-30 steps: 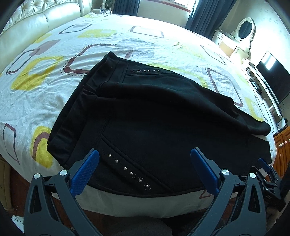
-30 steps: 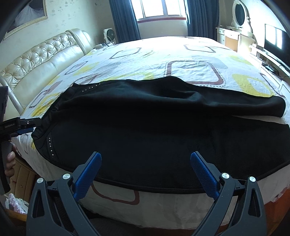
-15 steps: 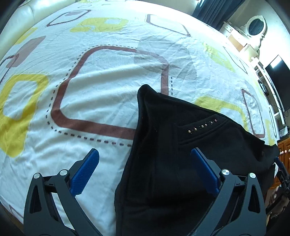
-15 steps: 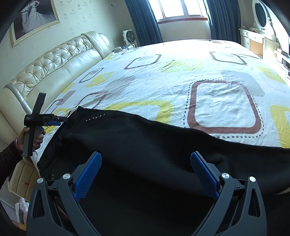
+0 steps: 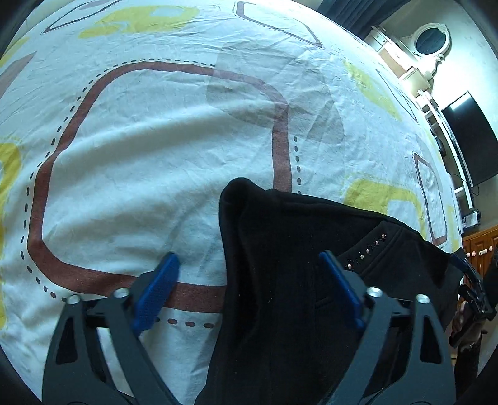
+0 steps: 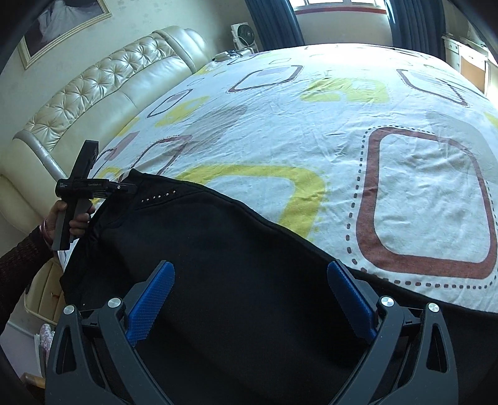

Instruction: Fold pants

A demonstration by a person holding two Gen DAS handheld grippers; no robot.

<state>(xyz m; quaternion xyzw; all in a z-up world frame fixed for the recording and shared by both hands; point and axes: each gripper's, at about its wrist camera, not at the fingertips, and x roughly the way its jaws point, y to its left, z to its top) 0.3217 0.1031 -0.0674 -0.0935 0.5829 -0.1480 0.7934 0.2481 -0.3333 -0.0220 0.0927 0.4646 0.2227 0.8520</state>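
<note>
We are seeing the black fleece pants [image 5: 295, 280] lying on the bed's patterned white sheet [image 5: 155, 155]. The left claw [image 5: 249, 280] is closing, its jaws straddling the waistband corner, pads not yet pressing. The right claw [image 6: 252, 296] is hovering, jaws spread wide, over the pant leg, gripping nothing.

Pants [image 6: 236, 258] on bed [image 6: 311, 131] (near edge)

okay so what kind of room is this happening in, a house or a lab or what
Most likely a home bedroom. The black pants lie on a big bed with a patterned sheet, backed by a tufted cream headboard. A wall-mounted TV and dark window curtains fit that too.
</note>
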